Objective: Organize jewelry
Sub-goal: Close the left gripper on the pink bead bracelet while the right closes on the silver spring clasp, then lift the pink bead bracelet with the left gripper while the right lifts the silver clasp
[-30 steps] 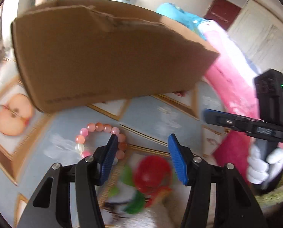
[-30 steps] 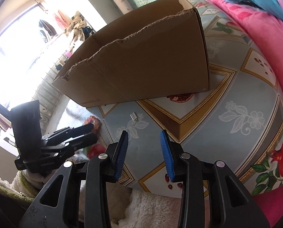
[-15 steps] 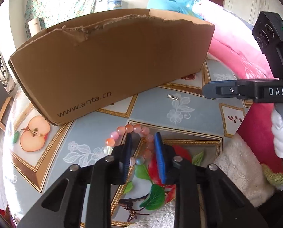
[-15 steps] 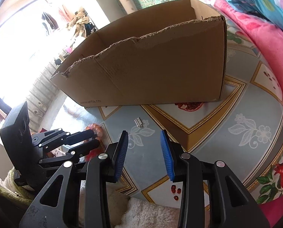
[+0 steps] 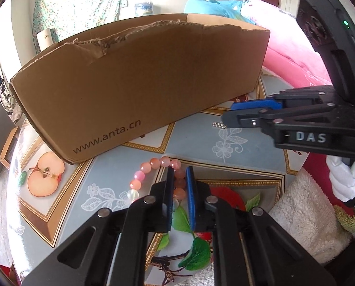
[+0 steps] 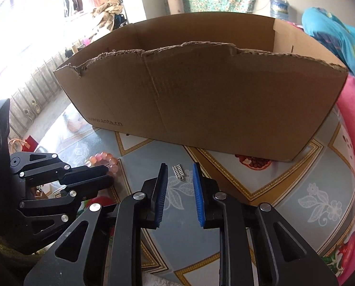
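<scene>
On tablecloth (image 5: pixel 110 174) front of cardboard box (image 5: pixel 139 83) | L gripper (image 5: pixel 179 183) pinched on pink bead bracelet (image 5: pixel 151 166) | R gripper (image 6: pixel 179 186) narrow gap, empty, over sm metal clasp (image 6: pixel 178 172) | box upright behind both

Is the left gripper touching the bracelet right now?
Touching. In the left wrist view the left gripper has its blue pads closed on the bracelet, with beads squeezed between them and no gap on either side.

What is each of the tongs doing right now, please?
Left tongs: closed on the bead bracelet.
Right tongs: open, holding nothing.
</scene>
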Demonstrator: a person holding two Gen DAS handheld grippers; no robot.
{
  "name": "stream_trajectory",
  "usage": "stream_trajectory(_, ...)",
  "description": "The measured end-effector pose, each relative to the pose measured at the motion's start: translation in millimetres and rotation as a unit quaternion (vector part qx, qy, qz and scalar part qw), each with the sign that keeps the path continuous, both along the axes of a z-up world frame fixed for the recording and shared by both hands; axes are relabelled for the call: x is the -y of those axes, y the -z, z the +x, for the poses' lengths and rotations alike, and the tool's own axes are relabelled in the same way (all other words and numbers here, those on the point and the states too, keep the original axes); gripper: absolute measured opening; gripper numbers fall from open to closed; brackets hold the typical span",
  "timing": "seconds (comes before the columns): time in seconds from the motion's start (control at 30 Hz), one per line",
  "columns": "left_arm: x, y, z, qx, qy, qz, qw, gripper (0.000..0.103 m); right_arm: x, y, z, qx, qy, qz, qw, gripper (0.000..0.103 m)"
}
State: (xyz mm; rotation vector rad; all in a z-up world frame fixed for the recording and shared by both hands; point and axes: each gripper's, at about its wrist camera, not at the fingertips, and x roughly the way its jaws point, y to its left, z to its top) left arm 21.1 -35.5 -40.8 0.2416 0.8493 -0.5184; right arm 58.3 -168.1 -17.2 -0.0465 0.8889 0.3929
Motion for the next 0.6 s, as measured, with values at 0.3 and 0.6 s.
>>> stream_trajectory(0.3, -7, 1, -1, -0.002, -0.003, -0.014, 0.9999, 0.010, -19, 9, 7, 0.009, -0.035, -0.057, 0.998, 0.003)
stream_trajectory(0.6, -12, 0, -1, -0.002, -0.005, -0.019, 0.9998, 0.010, -6, 4, -6, -0.005, -0.030, -0.040, 0.999, 0.002)
